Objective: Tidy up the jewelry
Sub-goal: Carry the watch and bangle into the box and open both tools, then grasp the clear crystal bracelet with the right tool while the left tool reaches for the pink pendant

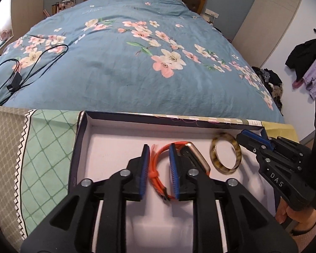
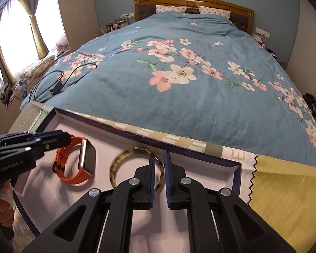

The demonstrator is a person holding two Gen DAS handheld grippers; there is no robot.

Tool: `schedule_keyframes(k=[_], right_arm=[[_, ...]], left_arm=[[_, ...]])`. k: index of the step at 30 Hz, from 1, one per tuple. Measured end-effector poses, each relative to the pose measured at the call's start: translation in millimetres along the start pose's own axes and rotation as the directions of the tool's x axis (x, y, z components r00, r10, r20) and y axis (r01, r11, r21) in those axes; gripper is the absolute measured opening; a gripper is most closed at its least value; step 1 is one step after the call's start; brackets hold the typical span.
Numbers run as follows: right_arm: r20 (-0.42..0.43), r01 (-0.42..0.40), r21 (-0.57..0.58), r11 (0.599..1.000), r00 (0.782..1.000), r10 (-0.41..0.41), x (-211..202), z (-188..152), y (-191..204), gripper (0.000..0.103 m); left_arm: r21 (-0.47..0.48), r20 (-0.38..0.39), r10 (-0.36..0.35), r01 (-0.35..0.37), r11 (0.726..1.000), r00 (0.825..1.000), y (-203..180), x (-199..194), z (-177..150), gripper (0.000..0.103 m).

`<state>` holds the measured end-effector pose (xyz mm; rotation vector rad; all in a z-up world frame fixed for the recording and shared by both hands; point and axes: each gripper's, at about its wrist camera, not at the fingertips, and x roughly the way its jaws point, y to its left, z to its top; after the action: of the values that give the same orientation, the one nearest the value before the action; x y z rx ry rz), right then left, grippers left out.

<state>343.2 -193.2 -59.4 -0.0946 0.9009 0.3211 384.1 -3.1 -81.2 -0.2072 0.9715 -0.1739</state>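
The left gripper (image 1: 158,164), jaws apart, straddles the orange watch (image 1: 158,168) strap at lower centre. The right gripper (image 2: 158,168), narrow and empty, hovers over the bangle (image 2: 120,162).

a wide bed (image 2: 200,105) fills the room, spread with a blue quilt (image 1: 126,80) printed with pink and white blossoms, two patterned pillows (image 2: 213,10) propped against a wooden headboard (image 2: 191,1). a black cable (image 1: 21,71) loops on the quilt near its left edge, and a patchwork cloth (image 1: 42,151) in green, grey and yellow covers the foot of the bed. curtains (image 2: 34,21) hang tied at a bright window on the left, while dark and lilac clothes (image 1: 309,63) hang from wall hooks on the right.
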Motion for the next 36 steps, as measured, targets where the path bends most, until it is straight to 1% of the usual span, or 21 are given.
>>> schedule_keyframes(k=[2,4,5,6,7,9,10,12,14,16,17,18,20,22,24,26,29,32,33,34,36], right_arm=[[0.018,0.008,-0.001,1.0,1.0,-0.008,-7,-2,-1,0.012],[0.043,0.01,-0.005,1.0,0.999,-0.01,-18,-5,-3,0.019],[0.055,0.014,-0.007,1.0,0.998,-0.014,-24,-7,-4,0.021],[0.077,0.023,-0.012,1.0,0.997,-0.022,-36,-11,-7,0.026],[0.089,0.037,-0.015,0.999,0.995,-0.035,-43,-15,-8,0.033],[0.106,0.066,-0.029,0.997,0.992,-0.062,-57,-24,-12,0.038],[0.107,0.086,-0.035,0.996,0.991,-0.082,-64,-30,-15,0.039],[0.089,0.11,-0.046,0.993,0.99,-0.106,-69,-42,-21,0.039],[0.041,0.121,-0.05,0.991,0.992,-0.119,-66,-54,-27,0.039],[0.008,0.126,-0.059,0.99,0.992,-0.126,-58,-61,-30,0.039],[-0.003,0.119,-0.055,0.991,0.993,-0.119,-56,-62,-30,0.036],[-0.017,0.097,-0.045,0.994,0.995,-0.098,-52,-64,-32,0.027],[-0.01,0.119,-0.052,0.992,0.993,-0.12,-48,-64,-33,0.018],[-0.003,0.122,-0.039,0.992,0.992,-0.122,-43,-60,-37,0.007],[-0.008,0.105,-0.017,0.994,0.994,-0.106,-38,-58,-42,0.007],[-0.005,0.113,-0.022,0.993,0.994,-0.113,-35,-58,-41,0.007],[0.001,0.113,-0.025,0.993,0.994,-0.113,-31,-59,-40,0.009],[0.005,0.108,-0.015,0.994,0.994,-0.108,-32,-61,-40,0.009],[0.015,0.109,-0.003,0.994,0.994,-0.108,-36,-62,-41,0.01],[0.04,0.11,0.01,0.994,0.993,-0.11,-43,-62,-40,0.018],[0.087,0.088,0.002,0.996,0.992,-0.088,-62,-67,-36,0.024]], left_arm=[[0.006,0.012,-0.002,0.002,1.0,1.0,0,-4,-2,0.024],[0.021,0.024,0.001,-0.002,1.0,1.0,-1,-12,-7,0.024],[0.033,0.037,0.002,-0.003,0.999,0.999,-1,-17,-11,0.027],[0.047,0.048,0.0,-0.002,0.999,0.999,0,-24,-15,0.031],[0.057,0.056,-0.004,0.0,0.998,0.998,0,-29,-20,0.032],[0.086,0.066,-0.004,-0.001,0.996,0.998,2,-40,-32,0.035],[0.107,0.068,0.001,-0.009,0.994,0.998,4,-47,-42,0.036],[0.136,0.064,-0.003,-0.005,0.991,0.998,8,-57,-57,0.037],[0.152,0.059,-0.01,0.001,0.988,0.998,13,-65,-72,0.038],[0.154,0.045,-0.032,0.025,0.988,0.998,18,-70,-85,0.039],[0.15,0.044,-0.044,0.037,0.988,0.998,20,-72,-91,0.039],[0.149,0.04,-0.06,0.053,0.987,0.997,22,-75,-97,0.039],[0.147,0.036,-0.063,0.057,0.988,0.997,24,-78,-106,0.04],[0.138,0.026,-0.075,0.071,0.988,0.997,25,-79,-114,0.041],[0.141,0.021,-0.07,0.067,0.988,0.997,24,-80,-120,0.041],[0.148,0.02,-0.068,0.064,0.987,0.997,22,-81,-126,0.041],[0.163,0.026,-0.077,0.071,0.984,0.997,18,-87,-132,0.046],[0.168,0.032,-0.081,0.074,0.983,0.996,11,-90,-135,0.047],[0.167,0.038,-0.079,0.071,0.983,0.996,10,-92,-135,0.048],[0.168,0.052,-0.079,0.069,0.983,0.996,9,-95,-136,0.048],[0.174,0.08,-0.086,0.071,0.982,0.993,8,-102,-137,0.051]])
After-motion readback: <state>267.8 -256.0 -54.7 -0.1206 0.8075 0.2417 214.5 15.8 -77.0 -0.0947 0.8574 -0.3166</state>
